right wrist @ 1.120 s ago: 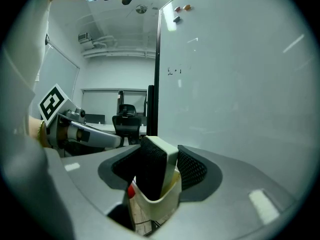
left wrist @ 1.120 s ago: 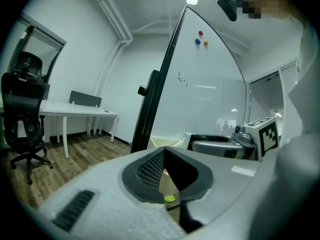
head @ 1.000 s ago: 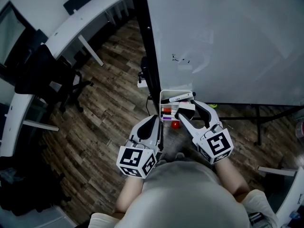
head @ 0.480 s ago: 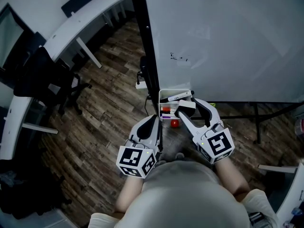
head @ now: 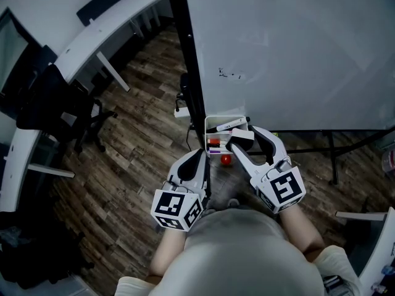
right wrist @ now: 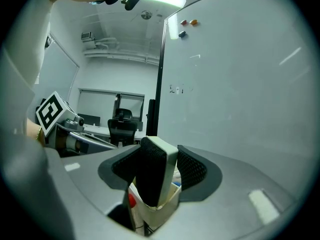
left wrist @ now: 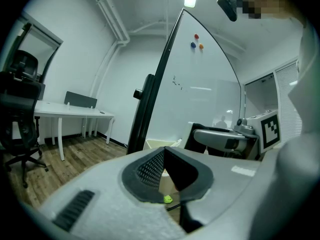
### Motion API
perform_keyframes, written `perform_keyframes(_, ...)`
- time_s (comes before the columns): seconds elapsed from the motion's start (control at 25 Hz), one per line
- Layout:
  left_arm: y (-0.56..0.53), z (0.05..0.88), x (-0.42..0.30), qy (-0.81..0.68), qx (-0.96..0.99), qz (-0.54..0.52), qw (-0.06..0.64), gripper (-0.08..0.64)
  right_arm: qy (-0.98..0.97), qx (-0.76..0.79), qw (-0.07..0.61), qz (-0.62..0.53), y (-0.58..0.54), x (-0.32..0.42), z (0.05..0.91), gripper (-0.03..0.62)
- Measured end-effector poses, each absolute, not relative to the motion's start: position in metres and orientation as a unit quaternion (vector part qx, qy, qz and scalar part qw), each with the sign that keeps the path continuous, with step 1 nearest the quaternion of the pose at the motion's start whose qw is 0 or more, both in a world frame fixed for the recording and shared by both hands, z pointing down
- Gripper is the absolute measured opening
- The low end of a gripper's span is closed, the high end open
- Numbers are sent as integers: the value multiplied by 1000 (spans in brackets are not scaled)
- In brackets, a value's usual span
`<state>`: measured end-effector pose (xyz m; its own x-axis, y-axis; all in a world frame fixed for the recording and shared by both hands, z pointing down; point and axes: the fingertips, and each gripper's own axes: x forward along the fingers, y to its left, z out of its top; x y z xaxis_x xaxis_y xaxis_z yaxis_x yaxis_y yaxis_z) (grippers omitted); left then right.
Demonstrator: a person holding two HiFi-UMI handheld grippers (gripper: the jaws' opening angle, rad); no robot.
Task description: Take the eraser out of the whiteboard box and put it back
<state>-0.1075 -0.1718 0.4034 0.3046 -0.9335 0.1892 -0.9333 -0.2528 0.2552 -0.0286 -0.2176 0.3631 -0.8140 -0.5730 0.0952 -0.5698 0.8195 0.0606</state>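
At the foot of the whiteboard [head: 296, 54], in the head view, we hold the right tongs [head: 242, 137] clamped on the eraser [head: 239, 140] just over the whiteboard box [head: 213, 122]. The left tongs [head: 199, 159] sit beside the box. In the left gripper view, those tongs are closed tip to tip and empty. In the right gripper view, both pads press the upright eraser above the box.
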Motion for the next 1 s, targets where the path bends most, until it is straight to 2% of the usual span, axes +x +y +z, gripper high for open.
perform_keyframes(0.24, -171, 401, -106, -583, 797, 0, 159, 5, -953, 299, 26, -37, -213, -27, 352, 233)
perform_keyframes(0.72, -168, 395, -92, -561, 814, -1, 152, 5, -942, 334, 29, -24, -199, -8, 339, 233)
perform_keyframes(1.0, -163, 394, -85, -549, 822, -2, 152, 5, -936, 350, -1, -45, -191, 1, 328, 233)
